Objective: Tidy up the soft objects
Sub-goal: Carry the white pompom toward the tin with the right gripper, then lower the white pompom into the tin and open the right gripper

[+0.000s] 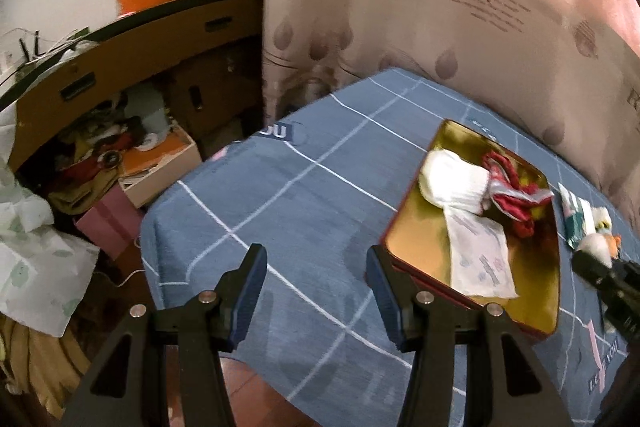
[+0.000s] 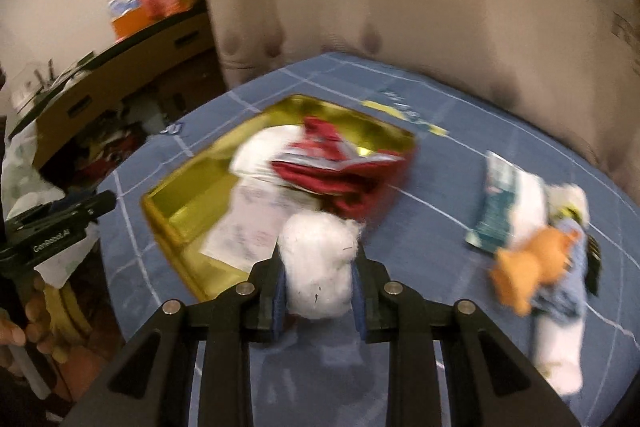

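A gold tin tray (image 1: 416, 231) with a red rim sits on the blue checked tablecloth (image 1: 304, 211). In it lie a white sock (image 1: 456, 183), a red cloth (image 1: 516, 203) and a printed white cloth (image 1: 480, 255). My left gripper (image 1: 316, 291) is open and empty, over the cloth just left of the tray. My right gripper (image 2: 318, 287) is shut on a white cotton ball (image 2: 318, 267), held above the tray's near edge (image 2: 176, 227). The red cloth (image 2: 344, 171) shows blurred beyond it. A duck plush (image 2: 532, 267) lies to the right.
A teal packet (image 2: 496, 207) and a white roll (image 2: 560, 355) lie by the plush. A patterned curtain (image 1: 440, 7) hangs behind the table. Left of the table are cluttered cardboard shelves (image 1: 132, 75), a pink box (image 1: 104, 223) and an open box (image 1: 160, 163).
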`<state>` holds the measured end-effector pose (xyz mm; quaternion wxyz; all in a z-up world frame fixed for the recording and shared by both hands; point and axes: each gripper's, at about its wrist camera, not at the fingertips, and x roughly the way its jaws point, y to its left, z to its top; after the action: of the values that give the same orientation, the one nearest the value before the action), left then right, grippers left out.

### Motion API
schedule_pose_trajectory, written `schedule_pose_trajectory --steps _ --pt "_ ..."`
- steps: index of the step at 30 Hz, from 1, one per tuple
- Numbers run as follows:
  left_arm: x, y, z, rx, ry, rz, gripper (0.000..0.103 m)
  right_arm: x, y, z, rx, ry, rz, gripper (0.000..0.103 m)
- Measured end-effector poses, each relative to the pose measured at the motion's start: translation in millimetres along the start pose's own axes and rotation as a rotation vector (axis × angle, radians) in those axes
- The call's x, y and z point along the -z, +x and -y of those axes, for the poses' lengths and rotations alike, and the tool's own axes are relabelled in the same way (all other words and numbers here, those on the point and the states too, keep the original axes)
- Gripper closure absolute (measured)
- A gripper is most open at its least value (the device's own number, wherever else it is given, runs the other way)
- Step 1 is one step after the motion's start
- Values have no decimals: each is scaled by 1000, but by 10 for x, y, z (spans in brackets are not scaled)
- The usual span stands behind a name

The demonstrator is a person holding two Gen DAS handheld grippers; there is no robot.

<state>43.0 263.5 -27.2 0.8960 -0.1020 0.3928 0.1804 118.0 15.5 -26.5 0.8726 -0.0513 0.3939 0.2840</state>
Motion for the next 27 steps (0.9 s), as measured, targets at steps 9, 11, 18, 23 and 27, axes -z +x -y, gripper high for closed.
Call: schedule_pose_trajectory --steps 9,11,18,23,27 --pt "-42 22 -175 -24 -63 -7 50 -102 336 -308 -18 -52 -61 75" --pt "-44 29 -180 -20 -67 -13 50 -119 384 -333 -15 -51 -73 74" --pt "-29 32 -115 -15 -42 -17 50 -160 381 -325 -8 -40 -35 38" --pt "-21 27 -104 -12 -38 -17 50 -112 174 -229 -2 -28 15 35" --pt "-22 34 -106 -11 -40 -15 50 43 -10 4 58 -8 24 31"
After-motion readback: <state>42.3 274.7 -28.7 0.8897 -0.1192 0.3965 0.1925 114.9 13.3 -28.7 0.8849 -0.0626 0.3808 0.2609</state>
